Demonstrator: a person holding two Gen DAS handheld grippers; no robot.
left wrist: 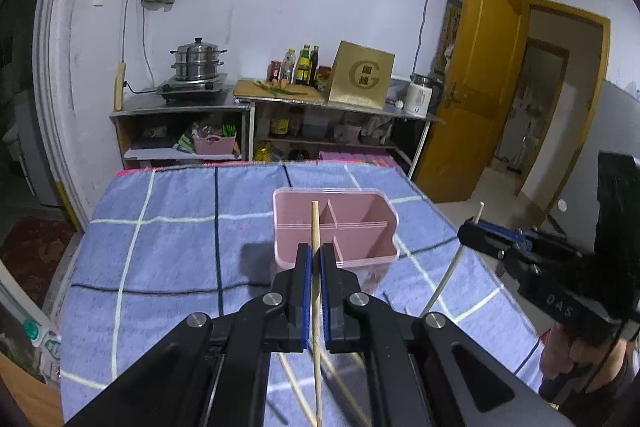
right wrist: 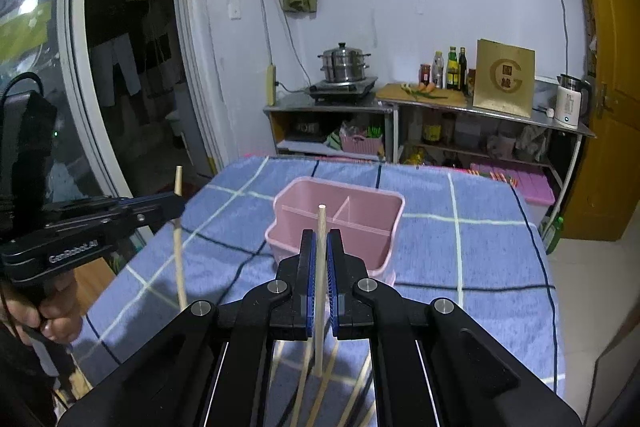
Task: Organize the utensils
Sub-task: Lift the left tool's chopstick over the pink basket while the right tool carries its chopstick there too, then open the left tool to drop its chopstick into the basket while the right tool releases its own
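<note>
A pink divided utensil box stands on the blue checked cloth; it also shows in the right wrist view. My left gripper is shut on a wooden chopstick, held upright just in front of the box. My right gripper is shut on another wooden chopstick, also upright before the box. Each gripper shows in the other's view: the right one at the right, the left one at the left. Several loose chopsticks lie on the cloth under the grippers.
Behind the table stands a steel shelf with a steamer pot, bottles, a gold box and a kettle. A yellow door is at the right. A glass door is at the left.
</note>
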